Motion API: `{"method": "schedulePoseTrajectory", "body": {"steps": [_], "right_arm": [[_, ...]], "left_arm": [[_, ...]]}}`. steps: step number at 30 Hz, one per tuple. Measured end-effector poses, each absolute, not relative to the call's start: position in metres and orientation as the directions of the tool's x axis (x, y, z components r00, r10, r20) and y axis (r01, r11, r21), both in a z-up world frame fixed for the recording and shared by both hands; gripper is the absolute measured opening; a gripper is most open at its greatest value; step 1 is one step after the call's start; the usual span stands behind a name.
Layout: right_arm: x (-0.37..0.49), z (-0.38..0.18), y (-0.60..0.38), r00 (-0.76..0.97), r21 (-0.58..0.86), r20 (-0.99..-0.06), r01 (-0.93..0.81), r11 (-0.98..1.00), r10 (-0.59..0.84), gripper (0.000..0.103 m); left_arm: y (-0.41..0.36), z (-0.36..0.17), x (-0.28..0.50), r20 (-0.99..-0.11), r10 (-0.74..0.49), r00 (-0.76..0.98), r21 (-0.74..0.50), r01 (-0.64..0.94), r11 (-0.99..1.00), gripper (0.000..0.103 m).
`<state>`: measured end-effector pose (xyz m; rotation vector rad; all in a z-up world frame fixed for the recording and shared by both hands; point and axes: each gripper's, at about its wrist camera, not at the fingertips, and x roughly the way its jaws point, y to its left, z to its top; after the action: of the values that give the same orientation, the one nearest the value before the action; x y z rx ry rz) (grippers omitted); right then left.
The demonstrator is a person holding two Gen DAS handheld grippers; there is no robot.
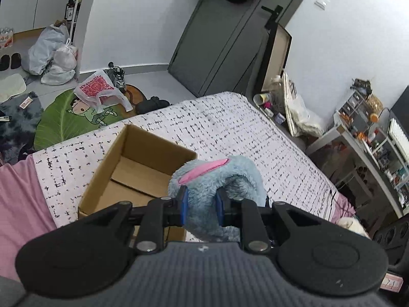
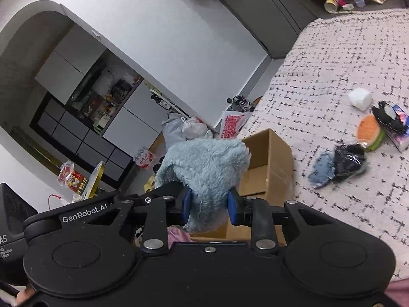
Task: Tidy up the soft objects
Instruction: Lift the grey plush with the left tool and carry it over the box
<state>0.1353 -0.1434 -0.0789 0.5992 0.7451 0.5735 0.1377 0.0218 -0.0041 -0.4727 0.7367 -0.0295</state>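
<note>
Two grippers: both clamp one fluffy blue plush toy, held up over the bed.
Bed cover: pale woven fabric, black dash grid.
Cardboard box: open, plain brown, just behind the toy.
Plush toy: shaggy light-blue pile, pink felt strip on top.
Left gripper: blue pads pinching fur.
Right gripper: pads squeezing fur; body reads "GenRobot.AI".
Plastic bag: red print, unreadable.

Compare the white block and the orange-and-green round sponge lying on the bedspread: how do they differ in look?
The white block is plain white and boxy; the round sponge is orange with a green rim and disc-shaped. The block lies apart; the sponge touches a black item. Both rest on the patterned bedspread, outside the cardboard box.
</note>
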Motion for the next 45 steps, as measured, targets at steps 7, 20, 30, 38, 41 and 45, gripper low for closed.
{"method": "schedulePoseTrajectory", "body": {"steps": [7,20,30,38,41,45], "right_arm": [[0.149,-0.073,-0.122,0.601,0.638,-0.5,-0.231,0.734,0.623,0.028],[0.182,-0.088,-0.086,0.587,0.62,-0.566,-0.16,0.768,0.579,0.028],[0.222,-0.118,-0.052,0.532,0.596,-0.646,-0.096,0.797,0.547,0.028],[0.247,-0.136,-0.039,0.493,0.571,-0.703,-0.037,0.82,0.512,0.03],[0.255,-0.142,-0.036,0.477,0.562,-0.725,-0.007,0.827,0.497,0.032],[0.258,-0.145,-0.038,0.47,0.563,-0.737,0.031,0.826,0.485,0.035]], "left_arm": [[0.049,-0.017,0.148,-0.624,-0.233,0.746,-0.508,-0.16,0.847,0.021],[0.086,-0.041,0.182,-0.643,-0.268,0.717,-0.56,-0.203,0.803,0.021],[0.12,-0.076,0.212,-0.701,-0.256,0.665,-0.567,-0.304,0.765,0.021],[0.131,-0.095,0.245,-0.757,-0.262,0.599,-0.542,-0.351,0.763,0.021],[0.133,-0.1,0.257,-0.776,-0.26,0.575,-0.527,-0.366,0.767,0.021],[0.132,-0.104,0.27,-0.802,-0.251,0.543,-0.503,-0.385,0.774,0.021]]}}
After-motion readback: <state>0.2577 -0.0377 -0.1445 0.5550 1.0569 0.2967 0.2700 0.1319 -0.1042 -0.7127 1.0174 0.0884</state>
